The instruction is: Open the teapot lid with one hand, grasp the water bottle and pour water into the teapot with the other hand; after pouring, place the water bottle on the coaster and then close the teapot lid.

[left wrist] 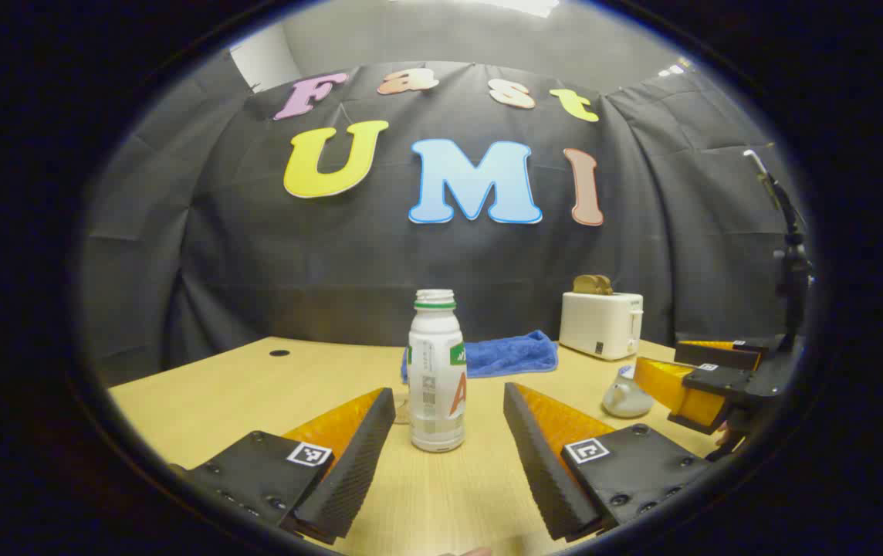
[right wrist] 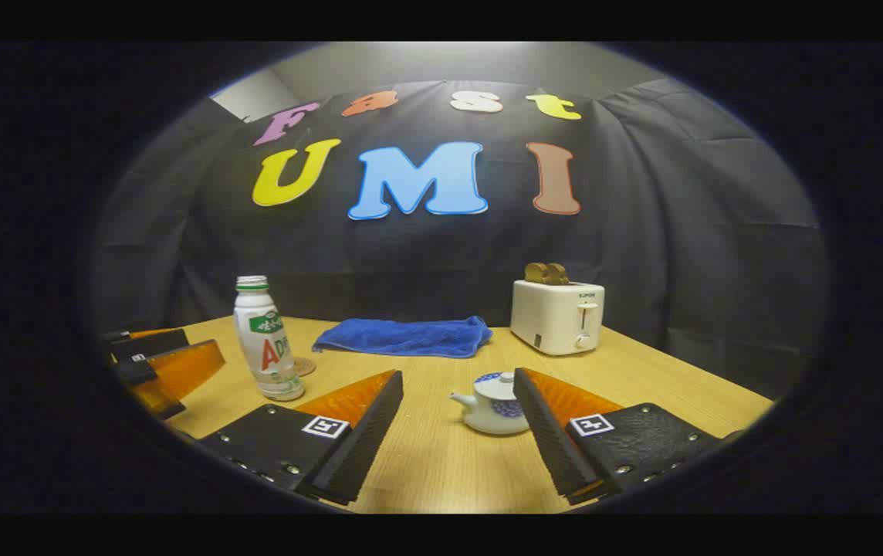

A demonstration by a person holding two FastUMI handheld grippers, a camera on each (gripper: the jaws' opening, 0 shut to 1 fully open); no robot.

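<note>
Nothing looks begun: the left gripper [left wrist: 449,432], jaws spread, faces the upright, capless water bottle [left wrist: 436,371] beside the coaster [right wrist: 303,365], while the right gripper [right wrist: 458,421], equally open, frames the lidded teapot [right wrist: 492,404] on the counter [right wrist: 665,386].

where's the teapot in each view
Left gripper view: teapot at the right, on the table beyond the left gripper, just before the right gripper.
Right gripper view: teapot low centre, lid on, between the right gripper's open fingers, nearer the right-hand one.
Shared landmark: the toaster stands behind it in both.
</note>
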